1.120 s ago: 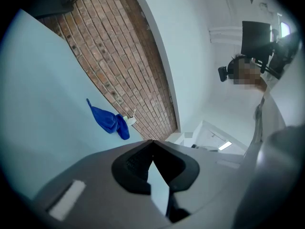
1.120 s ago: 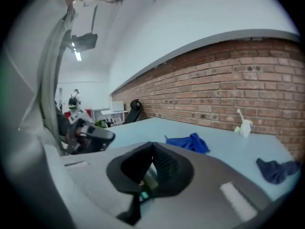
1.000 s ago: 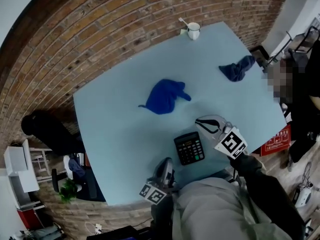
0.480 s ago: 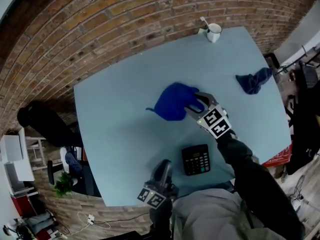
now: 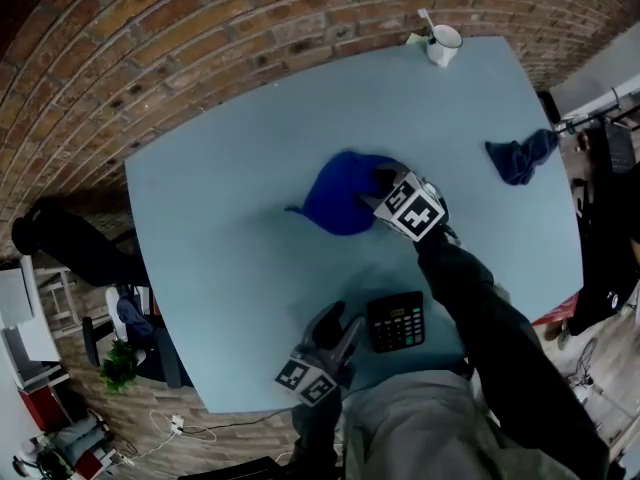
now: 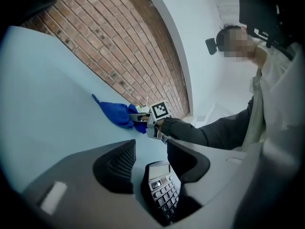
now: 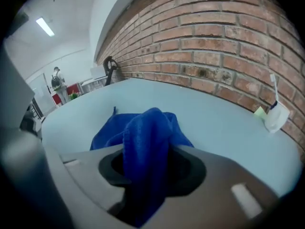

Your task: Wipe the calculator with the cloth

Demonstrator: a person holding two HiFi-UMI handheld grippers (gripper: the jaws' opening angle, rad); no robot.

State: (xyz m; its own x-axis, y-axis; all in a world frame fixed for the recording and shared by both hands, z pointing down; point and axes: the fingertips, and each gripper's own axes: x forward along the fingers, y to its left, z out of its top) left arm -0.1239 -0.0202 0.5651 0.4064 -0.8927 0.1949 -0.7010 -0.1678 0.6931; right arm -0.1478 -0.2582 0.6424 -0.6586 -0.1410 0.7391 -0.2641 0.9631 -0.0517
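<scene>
Once swung across to the blue cloth (image 5: 340,193), half-closes right gripper (image 5: 383,181) round a raised fold, spreads left gripper (image 5: 346,330) loosely astride calculator (image 5: 396,321); wiping yet to start.

Black calculator (image 5: 396,320) lies flat — blue cloth (image 5: 342,192) bunched beyond it.

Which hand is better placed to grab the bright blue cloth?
Right. The right gripper, jaws just closing, straddles a fold of the bright blue cloth. The left gripper, jaws just opening, straddles the calculator.
</scene>
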